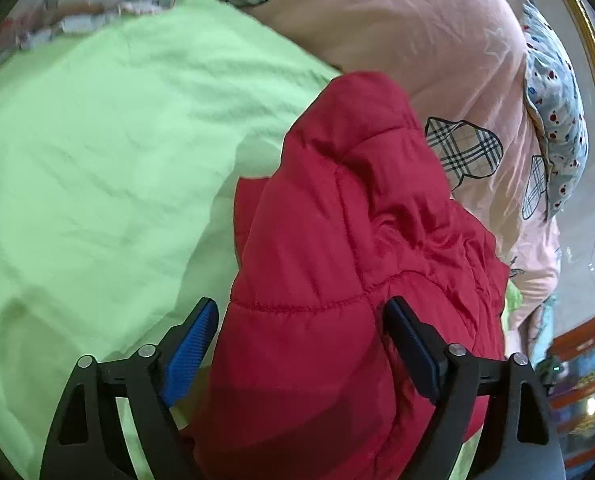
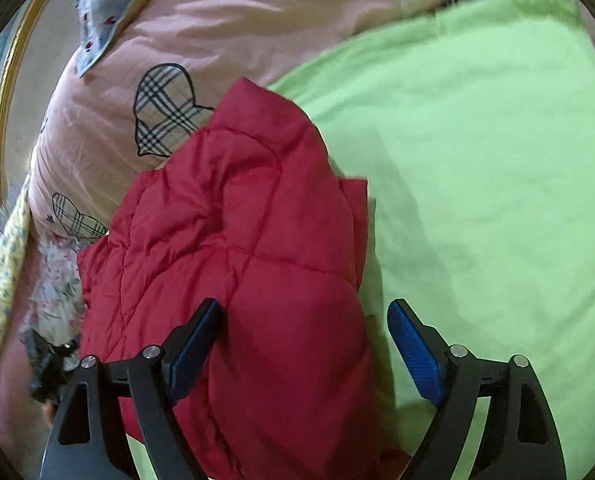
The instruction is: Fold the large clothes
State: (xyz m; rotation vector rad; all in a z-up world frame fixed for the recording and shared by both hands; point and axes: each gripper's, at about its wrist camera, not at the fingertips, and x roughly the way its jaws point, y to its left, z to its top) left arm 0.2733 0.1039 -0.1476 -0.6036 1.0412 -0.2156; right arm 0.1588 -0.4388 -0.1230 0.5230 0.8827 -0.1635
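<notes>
A red quilted puffer jacket [image 1: 337, 240] lies bunched on a light green sheet [image 1: 97, 160]. My left gripper [image 1: 301, 312] is open, its blue-padded jaws standing either side of the jacket's near end, with the fabric between them. In the right wrist view the same jacket [image 2: 237, 240] lies left of centre on the green sheet [image 2: 477, 160]. My right gripper [image 2: 303, 312] is open, with the jacket's near edge between its jaws; the left pad touches the fabric and the right pad is over bare sheet.
A pink duvet with plaid heart patches [image 1: 417, 40] is heaped behind the jacket, also in the right wrist view [image 2: 177, 60]. A blue patterned pillow [image 1: 553, 112] lies at its far side. Floral bedding [image 2: 53, 288] and a yellow cloth [image 2: 1, 280] lie at the left.
</notes>
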